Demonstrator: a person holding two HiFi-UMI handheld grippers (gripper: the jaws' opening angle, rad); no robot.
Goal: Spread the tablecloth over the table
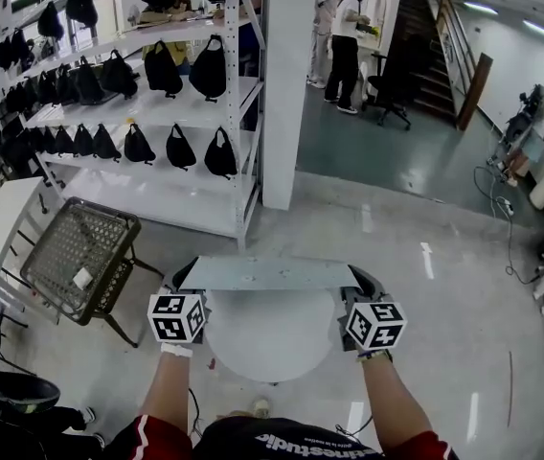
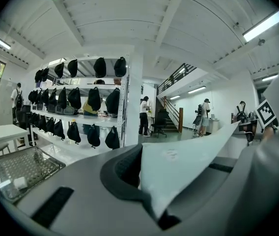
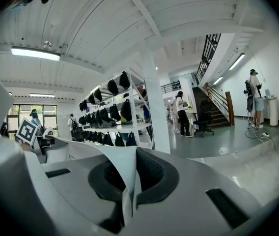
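Left gripper (image 1: pixel 186 281) and right gripper (image 1: pixel 355 283) are clamping a taut pale-grey tablecloth (image 1: pixel 267 274) above the round white table (image 1: pixel 267 343) on glossy grey floor (image 1: pixel 425 305).

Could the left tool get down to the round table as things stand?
Probably yes: the left tool, shut on a corner of the tablecloth, hangs over the round table with nothing visible between them.

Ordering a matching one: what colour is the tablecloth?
Plain pale grey-blue tablecloth; head view shows it best.
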